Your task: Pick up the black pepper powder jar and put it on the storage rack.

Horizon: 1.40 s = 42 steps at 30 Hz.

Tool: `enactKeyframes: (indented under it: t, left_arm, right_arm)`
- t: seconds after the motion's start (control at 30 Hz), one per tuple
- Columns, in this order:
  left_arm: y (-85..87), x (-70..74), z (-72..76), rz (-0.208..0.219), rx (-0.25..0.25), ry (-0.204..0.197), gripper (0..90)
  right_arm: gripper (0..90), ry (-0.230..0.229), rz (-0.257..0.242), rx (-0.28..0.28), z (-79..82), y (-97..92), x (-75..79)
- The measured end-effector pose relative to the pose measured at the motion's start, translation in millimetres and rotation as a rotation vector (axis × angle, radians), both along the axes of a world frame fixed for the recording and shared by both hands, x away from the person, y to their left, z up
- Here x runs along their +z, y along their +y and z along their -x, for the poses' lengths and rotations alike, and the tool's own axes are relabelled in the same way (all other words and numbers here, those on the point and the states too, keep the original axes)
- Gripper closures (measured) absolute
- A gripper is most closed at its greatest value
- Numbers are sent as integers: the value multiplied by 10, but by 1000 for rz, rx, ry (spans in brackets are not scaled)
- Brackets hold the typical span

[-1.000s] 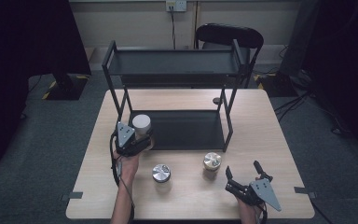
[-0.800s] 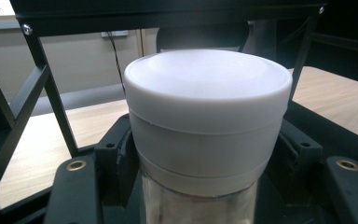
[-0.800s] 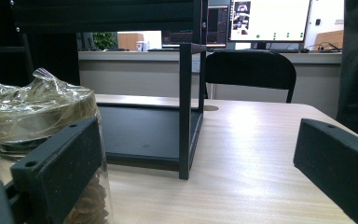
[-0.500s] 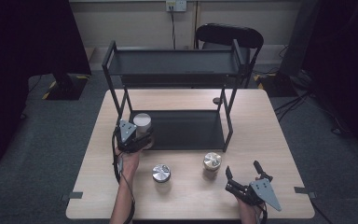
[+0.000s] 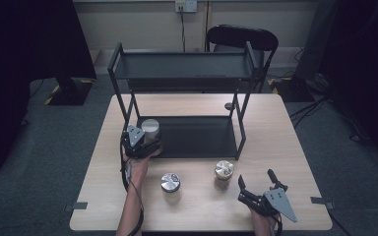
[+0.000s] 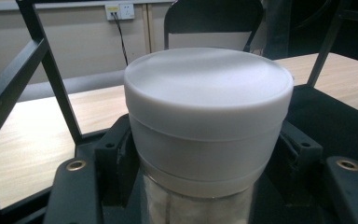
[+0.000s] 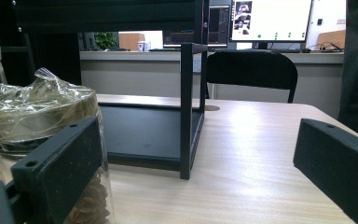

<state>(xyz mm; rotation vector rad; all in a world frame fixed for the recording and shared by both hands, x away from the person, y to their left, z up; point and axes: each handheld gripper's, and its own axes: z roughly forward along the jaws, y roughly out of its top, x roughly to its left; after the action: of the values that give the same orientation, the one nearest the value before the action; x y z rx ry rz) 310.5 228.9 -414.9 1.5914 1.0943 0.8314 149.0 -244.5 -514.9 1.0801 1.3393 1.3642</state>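
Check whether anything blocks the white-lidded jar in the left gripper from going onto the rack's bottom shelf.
Nothing visible does. The left gripper holds the white-lidded jar at the front left corner of the bottom shelf, whose dark surface beyond it looks bare. The rack's front left post stands just to its left, beside the path.

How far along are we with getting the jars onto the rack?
Nothing looks shelved yet: both levels of the rack look bare. In hand: the left gripper is shut on the white-lidded jar at the lower shelf's front left corner. Left: the silver-lidded jar and gold-lidded jar stand on the table; the right gripper is open.
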Motion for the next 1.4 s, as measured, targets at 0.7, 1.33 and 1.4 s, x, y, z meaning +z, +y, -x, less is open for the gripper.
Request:
enactKeyframes:
  t: [0.7,1.33,1.4]
  left_arm:
    - [-30,-28,-39,-13,4,6,346]
    - [-9,-58,-52,10,7,9,343]
    - [7,-57,-55,15,6,12,343]
  right_arm:
    - [1,0,0,2,0,-3,0]
    - [2,0,0,0,0,1,0]
    - [2,0,0,-1,0,1,0]
